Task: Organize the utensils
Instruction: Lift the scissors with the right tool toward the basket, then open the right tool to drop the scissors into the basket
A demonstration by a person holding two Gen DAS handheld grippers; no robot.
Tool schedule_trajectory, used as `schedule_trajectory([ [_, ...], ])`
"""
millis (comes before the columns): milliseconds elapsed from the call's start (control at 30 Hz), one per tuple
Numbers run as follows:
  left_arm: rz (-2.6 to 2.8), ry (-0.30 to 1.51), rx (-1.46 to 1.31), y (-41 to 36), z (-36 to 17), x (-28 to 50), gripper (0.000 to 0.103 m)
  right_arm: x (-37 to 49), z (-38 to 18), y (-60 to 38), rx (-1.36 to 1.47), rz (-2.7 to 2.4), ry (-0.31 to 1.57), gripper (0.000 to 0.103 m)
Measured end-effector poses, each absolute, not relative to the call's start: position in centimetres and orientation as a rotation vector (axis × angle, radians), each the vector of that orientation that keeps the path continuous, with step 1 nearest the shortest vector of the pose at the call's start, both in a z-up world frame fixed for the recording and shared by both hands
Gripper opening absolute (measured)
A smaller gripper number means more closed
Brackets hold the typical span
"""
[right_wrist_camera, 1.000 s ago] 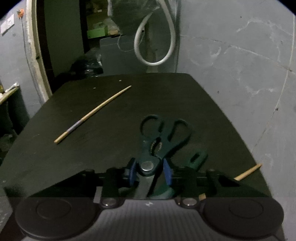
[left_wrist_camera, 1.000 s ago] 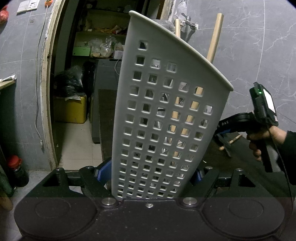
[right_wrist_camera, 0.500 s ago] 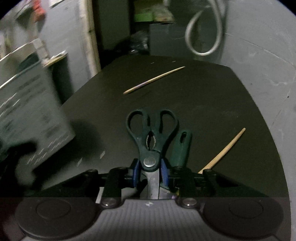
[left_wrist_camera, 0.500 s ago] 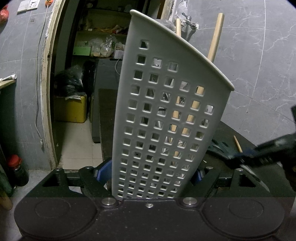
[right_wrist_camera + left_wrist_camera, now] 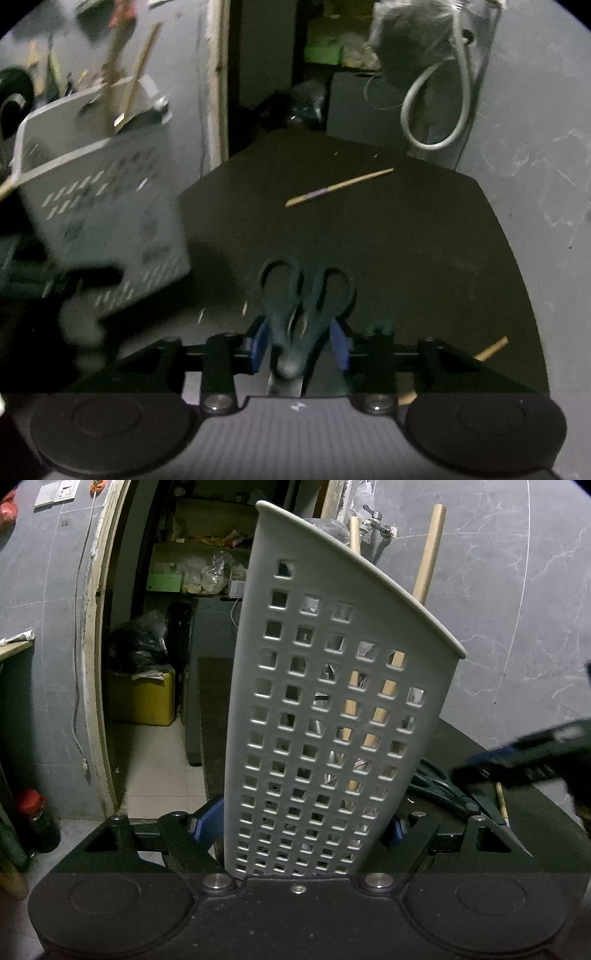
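Left tool (image 5: pixel 297 827): clamped on caddy, blue pads pressed against both lower sides.
Caddy (image 5: pixel 325 716): grey plastic, square holes all over; fills middle of left wrist view, tilted, top edge slanting down to right. Seen blurred at left of right wrist view, lifted off worktop.
Caddy contents: two wooden handles (image 5: pixel 428 550) sticking out above rim, more wood and metal glimpsed through holes.
Right tool (image 5: pixel 300 341): jaws opening, scissors between blue pads; whether pads touch them, cannot tell, picture blurred. Also shows as dark blurred shape at right edge of left wrist view.
Scissors (image 5: pixel 304 299): dark green, finger loops pointing away from camera, pivot down near tool body, blade end hidden below. In left wrist view, low and just right of caddy.
Near chopstick (image 5: pixel 489 349): wooden, lying on worktop at right, partly hidden behind right tool's arm.
Worktop (image 5: pixel 388 240): black, matt, dimly lit.
Far chopstick (image 5: pixel 338 186): wooden with purplish band, lying slantwise on worktop's far part, well apart from scissors.
Hose (image 5: pixel 436 110): grey loop hanging on wall beyond worktop.
Tap (image 5: pixel 376 524): metal, on grey tiled wall behind caddy.
Doorway (image 5: pixel 155 627): left of caddy, opening on dark storeroom with shelves, bags and yellow box (image 5: pixel 142 698) on pale floor.
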State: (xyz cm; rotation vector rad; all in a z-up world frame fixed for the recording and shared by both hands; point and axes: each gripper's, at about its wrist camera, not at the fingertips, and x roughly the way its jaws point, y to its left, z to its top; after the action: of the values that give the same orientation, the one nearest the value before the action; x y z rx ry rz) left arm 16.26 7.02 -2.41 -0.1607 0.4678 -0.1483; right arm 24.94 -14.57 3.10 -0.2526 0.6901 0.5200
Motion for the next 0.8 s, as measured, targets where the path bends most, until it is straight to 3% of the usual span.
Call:
schedule_trajectory([
  [600, -0.151, 0.470, -0.166, 7.0, -2.4, 16.3, 0.083, 32.4, 0.8, -12.1, -0.243, 0.541, 0.802, 0.046],
  [667, -0.151, 0.470, -0.165, 7.0, -2.4, 16.3, 0.083, 32.3, 0.7, -12.0, -0.241, 0.540, 0.797, 0.045],
  [733, -0.152, 0.470, -0.167, 7.0, -2.4, 16.3, 0.083, 32.2, 0.5, -11.9, -0.245, 0.542, 0.783, 0.034],
  [800, -0.152, 0.470, -0.166, 7.0, -2.4, 16.3, 0.083, 32.0, 0.2, -11.7, -0.242, 0.533, 0.773, 0.034],
])
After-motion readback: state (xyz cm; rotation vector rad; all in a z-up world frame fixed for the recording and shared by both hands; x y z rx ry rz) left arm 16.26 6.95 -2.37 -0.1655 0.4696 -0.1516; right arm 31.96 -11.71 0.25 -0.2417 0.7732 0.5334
